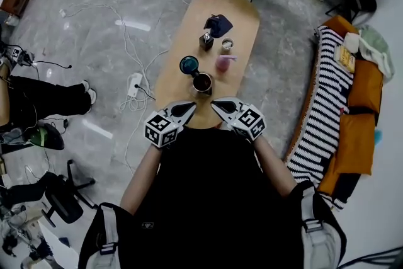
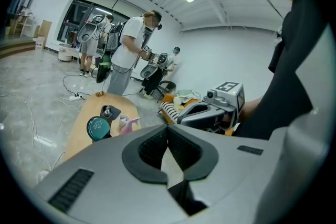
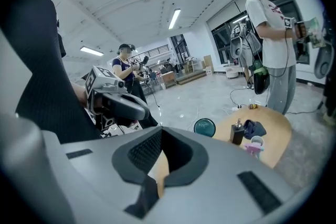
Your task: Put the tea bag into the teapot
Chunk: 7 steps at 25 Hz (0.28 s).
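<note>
Wooden table [image 1: 244, 25] with teapot [image 1: 202, 82]; left claw [image 1: 191, 108], right claw [image 1: 215, 104] both pinched together, empty

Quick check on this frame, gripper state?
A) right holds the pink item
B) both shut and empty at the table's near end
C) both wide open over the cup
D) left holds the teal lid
B: each gripper view shows the jaw tips meeting with nothing between them. In the head view the left gripper and right gripper sit at the near end of the table, short of the teal lid.
</note>
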Tool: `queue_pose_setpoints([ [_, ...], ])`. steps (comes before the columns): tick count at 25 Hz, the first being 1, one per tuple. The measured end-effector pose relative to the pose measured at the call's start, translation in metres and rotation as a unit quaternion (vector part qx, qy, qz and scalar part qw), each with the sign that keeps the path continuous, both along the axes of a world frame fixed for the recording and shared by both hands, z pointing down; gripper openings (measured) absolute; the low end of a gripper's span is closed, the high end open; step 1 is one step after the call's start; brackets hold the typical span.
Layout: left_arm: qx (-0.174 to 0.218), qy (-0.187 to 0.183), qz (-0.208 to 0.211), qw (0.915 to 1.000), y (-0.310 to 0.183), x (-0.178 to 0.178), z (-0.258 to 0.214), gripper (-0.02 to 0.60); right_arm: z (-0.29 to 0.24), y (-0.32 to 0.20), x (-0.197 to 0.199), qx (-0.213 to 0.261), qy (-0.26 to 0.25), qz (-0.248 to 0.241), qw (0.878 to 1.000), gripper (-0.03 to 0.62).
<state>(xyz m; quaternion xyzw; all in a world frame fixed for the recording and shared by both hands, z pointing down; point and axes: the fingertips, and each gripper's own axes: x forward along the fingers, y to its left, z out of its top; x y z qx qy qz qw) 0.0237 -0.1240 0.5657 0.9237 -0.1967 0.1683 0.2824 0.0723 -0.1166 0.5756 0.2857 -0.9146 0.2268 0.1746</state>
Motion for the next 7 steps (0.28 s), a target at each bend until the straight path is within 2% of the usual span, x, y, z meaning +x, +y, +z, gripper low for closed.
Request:
queue_pose_setpoints([
  [7,0.001,-0.001,-0.008,1.0,-0.0045,-0.0053,-0.0049,0.011,-0.002,-0.0063,-0.0059,0.0,0.003,-0.013,1.0,0.005],
])
